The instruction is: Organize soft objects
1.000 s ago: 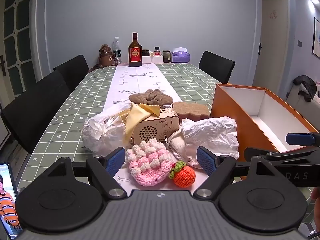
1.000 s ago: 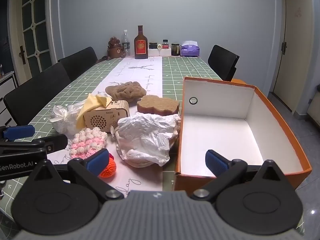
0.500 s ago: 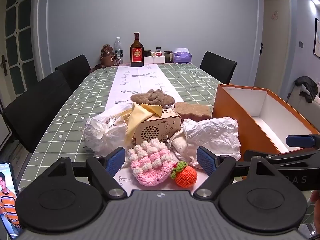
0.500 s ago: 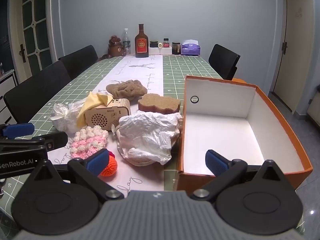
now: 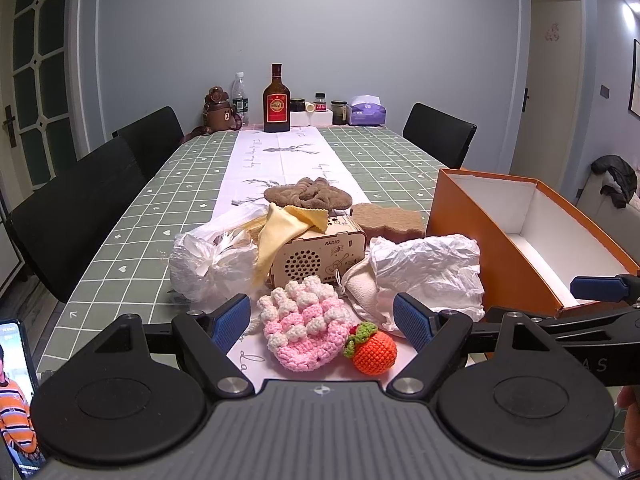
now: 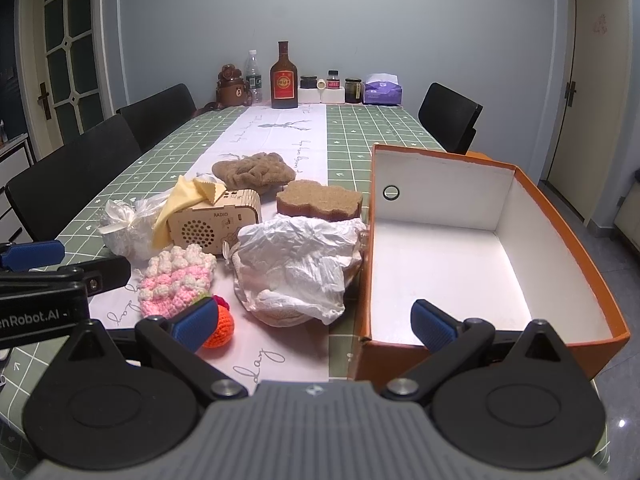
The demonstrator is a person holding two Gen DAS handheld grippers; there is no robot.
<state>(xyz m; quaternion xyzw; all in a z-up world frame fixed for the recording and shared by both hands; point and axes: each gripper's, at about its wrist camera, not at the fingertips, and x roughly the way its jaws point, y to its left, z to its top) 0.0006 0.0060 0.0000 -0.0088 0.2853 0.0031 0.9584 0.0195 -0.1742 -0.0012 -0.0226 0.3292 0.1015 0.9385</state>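
Left gripper (image 5: 322, 316): jaws spread wide, nothing between them; it hovers low over the near table edge.
Right gripper (image 6: 314, 322): jaws spread too, empty; one finger sits over the box's near wall, the other over the orange ball.
Key relation: the pink knit (image 5: 304, 326) lies straight ahead of the left gripper, framed between its fingers, so the left is judged nearer to it. The box lies to its right, so a carry would go rightward.
Pink knit: bobbled crochet in pink and cream, roundish, no clear long axis, flat on the white runner.
Orange ball (image 5: 374, 352): small crocheted sphere with a green tuft, touching the knit's right side.
Bag (image 5: 424, 276): crinkled white plastic over a cream cloth pouch, beside the box wall.
Box (image 6: 576, 256): orange card, white inside, nothing in it.
Radio (image 5: 316, 254): stiff wooden case, not soft; a yellow cloth (image 5: 280, 226) drapes over it.
Left bag (image 5: 208, 260): clear knotted plastic.
Sponge (image 6: 320, 200): brown, coarse, wavy-edged.
Brown cloth (image 5: 308, 194): plush, rumpled, farthest of the group.
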